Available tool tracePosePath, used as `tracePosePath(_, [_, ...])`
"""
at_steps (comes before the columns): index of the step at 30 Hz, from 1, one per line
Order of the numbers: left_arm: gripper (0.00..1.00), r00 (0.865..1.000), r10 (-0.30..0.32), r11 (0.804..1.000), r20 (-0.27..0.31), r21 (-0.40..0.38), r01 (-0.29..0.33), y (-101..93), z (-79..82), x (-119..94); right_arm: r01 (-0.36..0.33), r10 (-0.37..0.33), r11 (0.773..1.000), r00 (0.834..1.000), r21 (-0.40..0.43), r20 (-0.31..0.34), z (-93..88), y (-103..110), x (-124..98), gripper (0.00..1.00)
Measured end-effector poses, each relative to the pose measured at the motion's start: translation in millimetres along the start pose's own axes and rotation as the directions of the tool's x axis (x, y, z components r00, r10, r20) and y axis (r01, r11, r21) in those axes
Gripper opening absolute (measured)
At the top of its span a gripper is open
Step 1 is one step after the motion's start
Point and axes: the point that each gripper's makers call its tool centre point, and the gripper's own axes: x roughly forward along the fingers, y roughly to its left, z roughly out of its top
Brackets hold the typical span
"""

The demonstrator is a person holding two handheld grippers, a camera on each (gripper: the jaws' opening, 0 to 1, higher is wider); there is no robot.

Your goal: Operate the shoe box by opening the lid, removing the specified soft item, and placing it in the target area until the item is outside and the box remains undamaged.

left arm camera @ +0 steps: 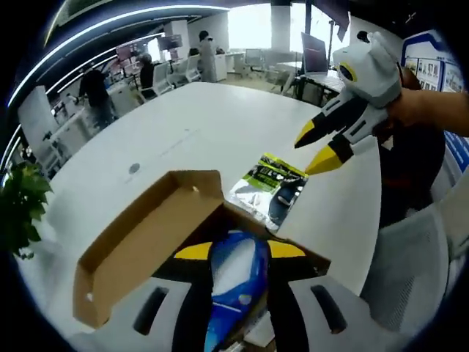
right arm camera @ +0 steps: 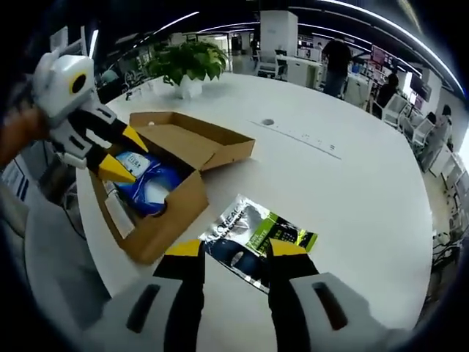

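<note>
Left tongs [left arm camera: 239, 251] stand apart above the open brown cardboard shoe box [left arm camera: 139, 242] at the near edge of the round white table [left arm camera: 190, 125], over a blue plastic-wrapped item [right arm camera: 150, 187] inside. Right tongs [right arm camera: 234, 248] are spread above the flat silver-and-green foil pouch [right arm camera: 253, 235] lying on the table just beside the box.

Bright open office: white table [right arm camera: 352, 183], potted plant [right arm camera: 187, 62], desks.

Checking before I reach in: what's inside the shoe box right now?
The open shoe box holds a blue packet with a white label. The left hand-held gripper hovers over it, and the packet hides whatever lies underneath.
</note>
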Motion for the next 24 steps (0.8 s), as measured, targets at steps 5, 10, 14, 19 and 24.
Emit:
tracePosePath(5, [0.26,1.000,0.019,0.999,0.007,-0.031,-0.019,10.1,-11.0,-9.4,-0.031,0.032,0.999,0.999,-0.011,0.005,5.5,18.8,0.6,0.31])
tracePosePath(10, [0.27,0.999,0.041,0.998,-0.001,-0.052,-0.041,21.7,-25.7,-18.3,-0.061,0.061,0.998,0.998,-0.017,0.010,11.1,36.5,3.3,0.31])
tracePosePath(14, [0.27,0.998,0.056,0.996,-0.001,-0.073,-0.055,29.4,-35.0,-25.1,-0.085,0.085,0.996,0.996,-0.019,0.016,15.2,49.9,7.3,0.31])
tracePosePath(19, [0.27,0.997,0.081,0.990,0.006,-0.116,-0.080,38.4,-49.7,-39.3,-0.115,0.115,0.993,0.993,-0.021,0.026,21.1,66.0,12.8,0.31])
tracePosePath(24, [0.27,0.994,0.110,0.983,0.007,-0.152,-0.108,47.0,-66.1,-51.4,-0.143,0.144,0.990,0.989,-0.018,0.032,24.4,80.8,20.6,0.31])
